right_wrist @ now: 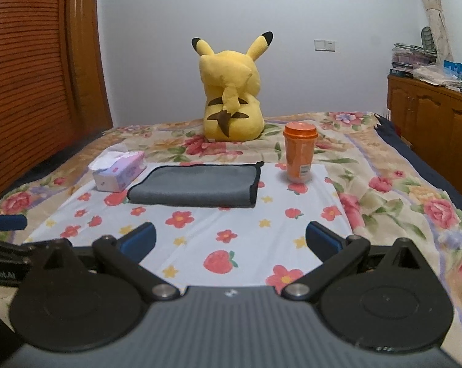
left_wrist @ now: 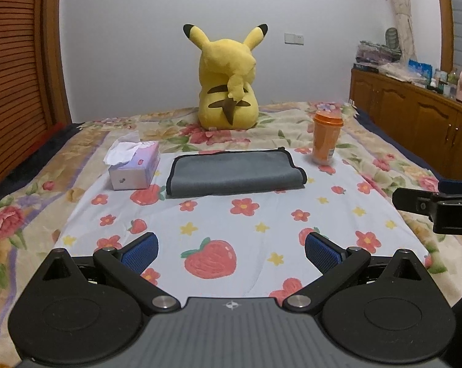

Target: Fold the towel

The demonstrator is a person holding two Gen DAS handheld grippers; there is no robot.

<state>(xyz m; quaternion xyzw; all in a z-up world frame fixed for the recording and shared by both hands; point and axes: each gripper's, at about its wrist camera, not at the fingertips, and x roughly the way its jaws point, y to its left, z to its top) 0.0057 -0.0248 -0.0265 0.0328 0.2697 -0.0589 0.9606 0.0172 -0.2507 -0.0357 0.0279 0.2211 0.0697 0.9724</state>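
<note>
A grey towel (left_wrist: 235, 171) with a black hem lies folded on a white strawberry-print cloth (left_wrist: 231, 230) on the bed; it also shows in the right wrist view (right_wrist: 197, 185). My left gripper (left_wrist: 231, 253) is open and empty, held above the cloth well short of the towel. My right gripper (right_wrist: 229, 242) is open and empty too, also short of the towel. Part of the right gripper (left_wrist: 436, 202) shows at the right edge of the left wrist view.
A tissue box (left_wrist: 134, 167) stands left of the towel and an orange lidded cup (left_wrist: 324, 138) to its right. A yellow Pikachu plush (left_wrist: 228, 82) sits behind. A wooden cabinet (left_wrist: 415, 116) runs along the right; a slatted wooden door (left_wrist: 16, 76) stands on the left.
</note>
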